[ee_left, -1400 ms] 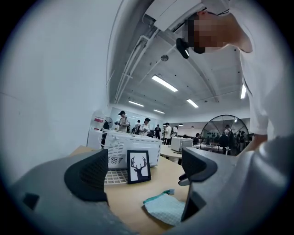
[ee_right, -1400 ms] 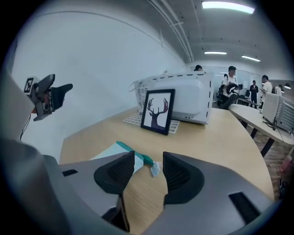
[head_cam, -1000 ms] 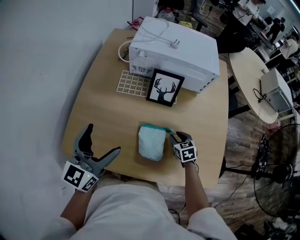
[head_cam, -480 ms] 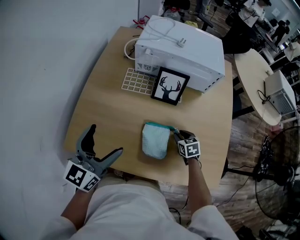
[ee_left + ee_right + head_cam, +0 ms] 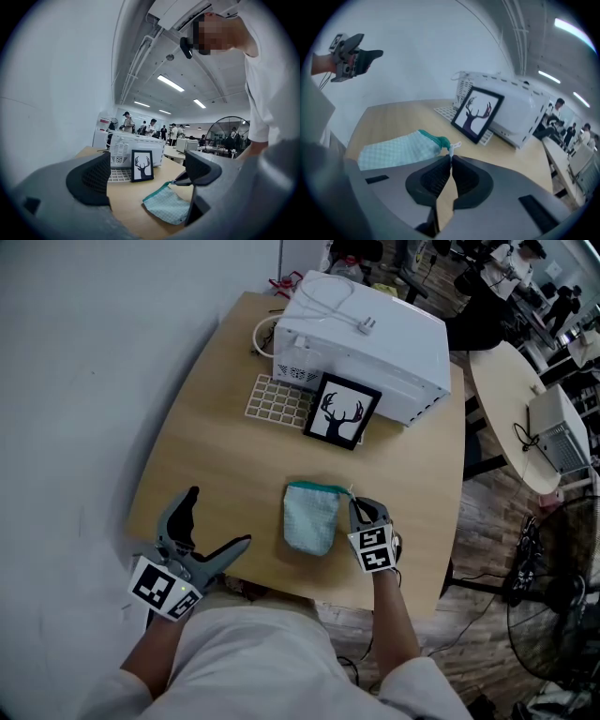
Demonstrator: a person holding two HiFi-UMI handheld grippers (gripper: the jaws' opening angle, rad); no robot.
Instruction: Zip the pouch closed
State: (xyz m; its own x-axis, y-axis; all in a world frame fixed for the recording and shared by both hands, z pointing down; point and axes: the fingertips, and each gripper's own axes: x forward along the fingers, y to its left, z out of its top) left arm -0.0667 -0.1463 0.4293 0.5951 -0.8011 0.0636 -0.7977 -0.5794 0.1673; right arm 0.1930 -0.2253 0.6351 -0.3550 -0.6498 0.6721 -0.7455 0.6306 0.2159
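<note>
While the left gripper (image 5: 218,516) hangs open, the right gripper (image 5: 450,157) has just pinched the white zipper pull (image 5: 453,147) of the mint checked fabric pouch (image 5: 311,519), which lies before the black-framed deer picture (image 5: 341,412). Next, probably, drag it along the zip.

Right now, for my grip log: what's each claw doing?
Left claw: open, empty.
Right claw: just closed, pinching the zipper pull of the pouch.
</note>
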